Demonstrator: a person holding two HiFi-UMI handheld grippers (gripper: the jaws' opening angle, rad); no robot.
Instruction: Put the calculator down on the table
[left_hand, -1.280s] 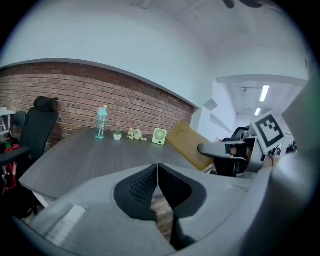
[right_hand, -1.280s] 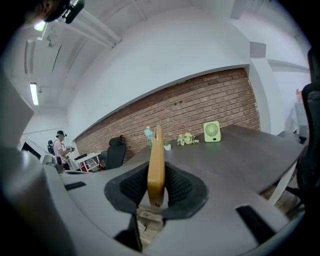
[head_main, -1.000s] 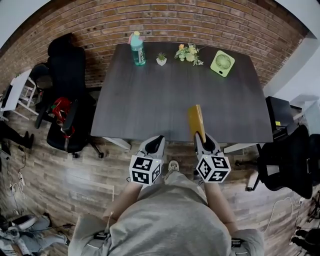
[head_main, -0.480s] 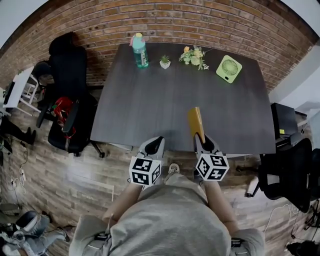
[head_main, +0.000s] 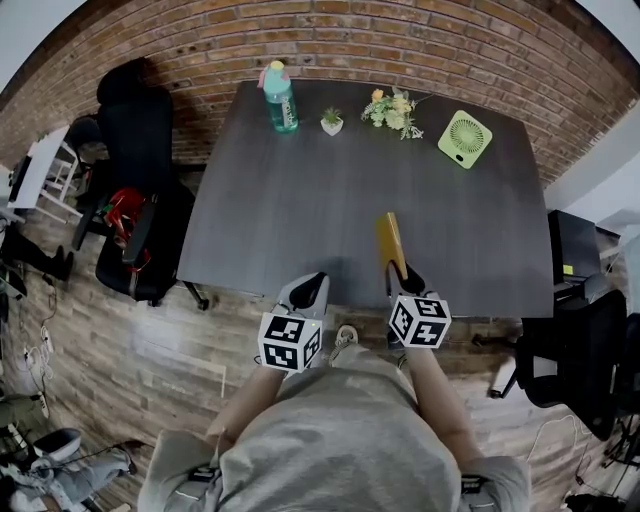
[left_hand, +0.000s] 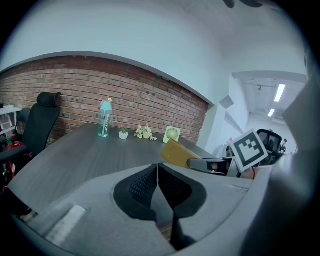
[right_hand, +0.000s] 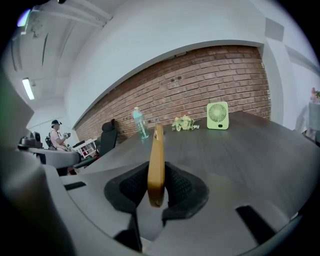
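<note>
The right gripper (right_hand: 156, 176) has its jaws pinched on the calculator (right_hand: 156, 150), a thin ochre-yellow slab. The dark pads press on its two flat faces and its narrow edge points up. In the head view the calculator juts forward out of the jaws, over the near edge of the desk (head_main: 300, 200) and right of the desk's middle. It stands on edge rather than lying flat on the dark wood-grain top, and no view shows clearly whether its lower edge touches the desk. The left gripper (left_hand: 157, 175) sits at the desk's near edge, a little left of the calculator. Its jaws are pressed together with nothing between them, and from its own view the calculator shows tilted over the desk off to the right. Each gripper carries its marker cube (head_main: 290, 341) on the near side, out past the desk's edge and over the wooden floor (head_main: 100, 350). Along the desk's far edge, from left to right, stand a teal bottle (head_main: 279, 98), a small potted plant (head_main: 331, 122), a bunch of flowers (head_main: 393, 110) and a light green fan (head_main: 465, 139). A brick wall (head_main: 400, 40) runs just behind the desk. A black chair (head_main: 130, 130) stands off the desk's left side.
</note>
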